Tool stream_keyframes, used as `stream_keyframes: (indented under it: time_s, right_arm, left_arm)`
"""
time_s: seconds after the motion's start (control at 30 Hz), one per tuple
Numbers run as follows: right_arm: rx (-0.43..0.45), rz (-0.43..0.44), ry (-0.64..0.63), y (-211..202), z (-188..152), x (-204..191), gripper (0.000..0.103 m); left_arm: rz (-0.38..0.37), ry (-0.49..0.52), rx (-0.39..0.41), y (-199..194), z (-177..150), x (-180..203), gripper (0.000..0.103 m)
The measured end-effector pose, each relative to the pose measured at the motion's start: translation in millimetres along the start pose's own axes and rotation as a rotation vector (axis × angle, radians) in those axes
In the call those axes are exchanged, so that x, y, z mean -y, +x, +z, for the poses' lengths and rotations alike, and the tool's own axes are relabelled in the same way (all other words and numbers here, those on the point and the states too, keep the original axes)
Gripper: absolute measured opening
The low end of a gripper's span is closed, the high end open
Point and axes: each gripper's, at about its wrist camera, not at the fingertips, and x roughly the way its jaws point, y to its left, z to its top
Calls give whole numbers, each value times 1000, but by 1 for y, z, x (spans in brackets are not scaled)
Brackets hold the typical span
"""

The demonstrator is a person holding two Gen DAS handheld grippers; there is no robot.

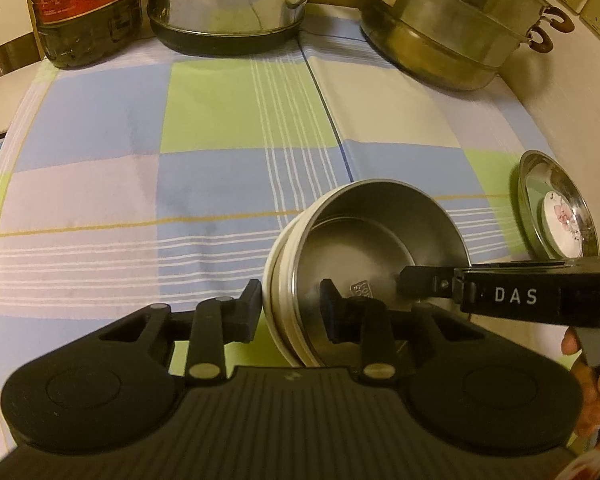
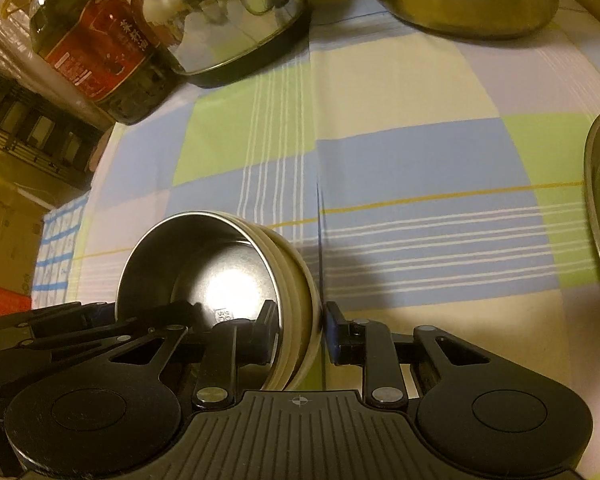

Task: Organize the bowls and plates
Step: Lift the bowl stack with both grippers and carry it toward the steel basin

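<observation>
A stack of nested steel bowls [image 1: 364, 240] with cream outer walls is at the near middle of the checked cloth. My left gripper [image 1: 292, 312] straddles the stack's left wall, one pad outside and one inside, pressed on it. My right gripper [image 2: 300, 332] clamps the opposite wall of the bowls [image 2: 204, 264] in the same way. One of its fingers [image 1: 414, 280] reaches into the bowl from the right in the left wrist view. A small steel plate [image 1: 556, 208] holding a flowered white dish lies to the right.
At the back stand an oil bottle [image 1: 84, 12], a shiny kettle [image 1: 228, 0] and a stacked steel steamer pot [image 1: 460, 24]. Wall sockets [image 1: 588, 4] are at the far right. The table's left edge [image 2: 88, 184] drops off beside shelving. A hand [image 1: 588, 384] holds the right gripper.
</observation>
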Motion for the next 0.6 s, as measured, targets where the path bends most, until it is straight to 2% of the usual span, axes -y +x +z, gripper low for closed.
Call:
stream_keyframes:
  time_s: [0.37,0.6]
  right_arm:
    - [22,-14,-7,-10,-5,-6,21]
    - [53,-20,26,-42,-15,3,20]
  left_arm:
    - [12,27,27,-13,-2,10,28]
    - [-12,66,48,-30,-2,34,28]
